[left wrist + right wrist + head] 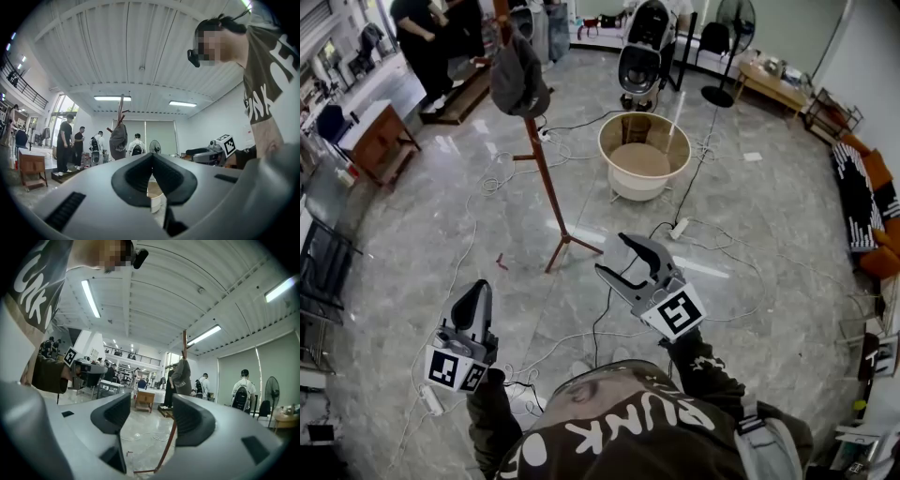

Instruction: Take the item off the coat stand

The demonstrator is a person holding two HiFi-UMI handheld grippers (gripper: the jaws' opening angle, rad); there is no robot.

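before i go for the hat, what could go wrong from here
1. Cables cross the floor between you and the stand; a foot could catch one.
2. The hat hangs high on a thin stand with splayed legs, so a sideways tug may tip it.
3. The left gripper has its jaws together; only the right gripper is open to grab.
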